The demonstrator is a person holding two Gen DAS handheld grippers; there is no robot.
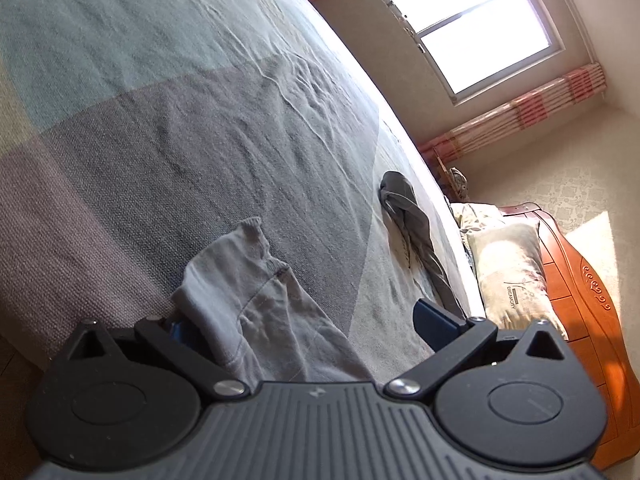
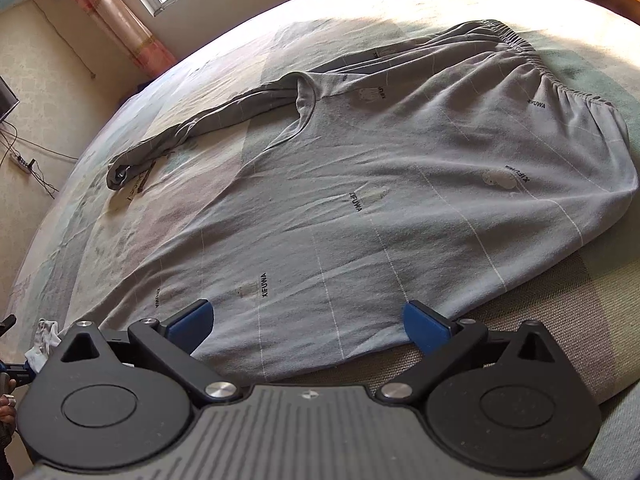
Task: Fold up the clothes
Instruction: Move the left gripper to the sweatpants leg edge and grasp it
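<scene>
Grey trousers with small printed marks lie spread on the bed, elastic waistband at the far right. One leg is twisted and stretches away to the left. My right gripper hovers over the near hem, jaws wide open, nothing pressed between its blue pads. In the left wrist view a grey leg cuff lies between the wide-open fingers of my left gripper. The cloth drapes over the left finger and hides its pad. The twisted leg lies further off near the bed's edge.
The bedspread is patchwork grey and teal, lightly wrinkled. A pillow leans on the wooden headboard. A window with striped curtains faces the bed. A power strip with cables lies on the floor.
</scene>
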